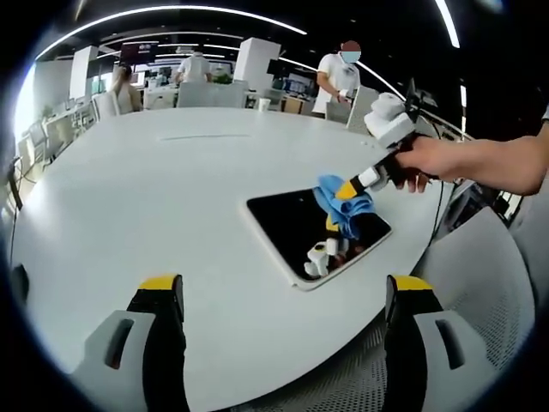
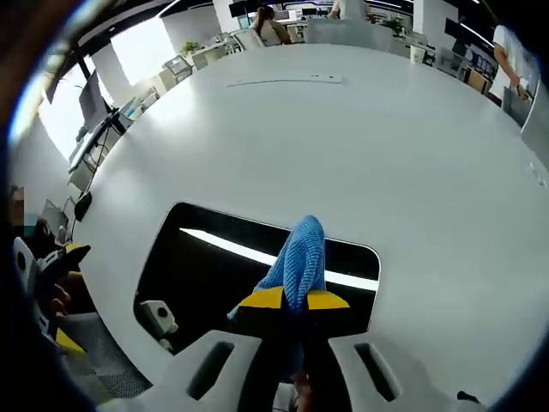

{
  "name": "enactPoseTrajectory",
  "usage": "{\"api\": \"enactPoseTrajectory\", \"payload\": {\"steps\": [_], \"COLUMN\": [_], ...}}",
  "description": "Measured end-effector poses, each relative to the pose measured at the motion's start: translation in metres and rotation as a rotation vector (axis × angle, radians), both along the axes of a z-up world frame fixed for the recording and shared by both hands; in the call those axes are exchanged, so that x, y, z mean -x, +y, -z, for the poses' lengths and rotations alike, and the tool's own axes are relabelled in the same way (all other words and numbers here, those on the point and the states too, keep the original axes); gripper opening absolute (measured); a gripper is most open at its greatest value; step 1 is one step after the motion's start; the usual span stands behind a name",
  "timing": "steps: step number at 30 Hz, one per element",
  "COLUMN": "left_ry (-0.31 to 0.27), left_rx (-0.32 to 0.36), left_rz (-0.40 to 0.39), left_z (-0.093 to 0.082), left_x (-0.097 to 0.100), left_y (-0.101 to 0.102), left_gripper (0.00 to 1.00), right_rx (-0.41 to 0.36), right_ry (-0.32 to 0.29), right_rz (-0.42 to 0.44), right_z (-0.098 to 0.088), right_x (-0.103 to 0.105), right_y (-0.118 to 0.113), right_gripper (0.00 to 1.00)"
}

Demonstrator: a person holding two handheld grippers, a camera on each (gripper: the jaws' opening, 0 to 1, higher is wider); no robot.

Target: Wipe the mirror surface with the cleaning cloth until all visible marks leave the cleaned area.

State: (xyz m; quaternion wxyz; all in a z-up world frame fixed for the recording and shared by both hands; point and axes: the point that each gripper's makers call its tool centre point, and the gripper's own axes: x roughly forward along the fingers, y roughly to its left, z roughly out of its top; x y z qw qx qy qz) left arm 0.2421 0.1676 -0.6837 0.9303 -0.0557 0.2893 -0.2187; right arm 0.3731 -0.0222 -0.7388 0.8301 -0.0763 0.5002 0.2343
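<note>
Left gripper view takes in a large white round table (image 1: pixel 171 197), and everything below is placed against it. A rectangular mirror (image 1: pixel 296 227) with a white frame lies flat on the tabletop near the table's edge, its dark glass reflecting ceiling lights and the tool above it. The left gripper (image 1: pixel 287 296) hangs at the near rim of the table, well apart from the mirror, with its two yellow-tipped jaws spread wide and nothing between them. Across the mirror, a person's hand (image 1: pixel 437 159) holds the right gripper (image 1: pixel 347 190), which reaches in over the table's edge. That gripper's yellow tips are closed on a blue cleaning cloth (image 1: pixel 343 204), and the cloth drapes down onto the glass toward the mirror's far side. Beyond the table stand office desks, chairs and a few people.

Right gripper view looks down over the same table (image 2: pixel 360 137) from above the mirror (image 2: pixel 206 275). A bright strip of ceiling light crosses the glass. The right gripper (image 2: pixel 294 300) pinches the cleaning cloth (image 2: pixel 298 257) between its narrow, closed jaws, and the cloth hangs forward against the mirror's middle. At the table's rim, the left gripper (image 2: pixel 47 266) shows partly, too cut off there to read its jaws.
</note>
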Motion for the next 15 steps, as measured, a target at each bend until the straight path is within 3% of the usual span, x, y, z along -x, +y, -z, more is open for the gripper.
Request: {"api": "enactPoseTrajectory", "payload": {"steps": [15], "left_ry": [-0.002], "left_rx": [0.008], "left_rz": [0.001], "left_z": [0.000], "left_x": [-0.001], "left_y": [-0.002], "left_gripper": [0.96], "right_rx": [-0.036], "right_ry": [-0.019], "right_rz": [0.033], "right_z": [-0.001], "right_x": [0.026], "right_y": [-0.005], "right_gripper": [0.01]}}
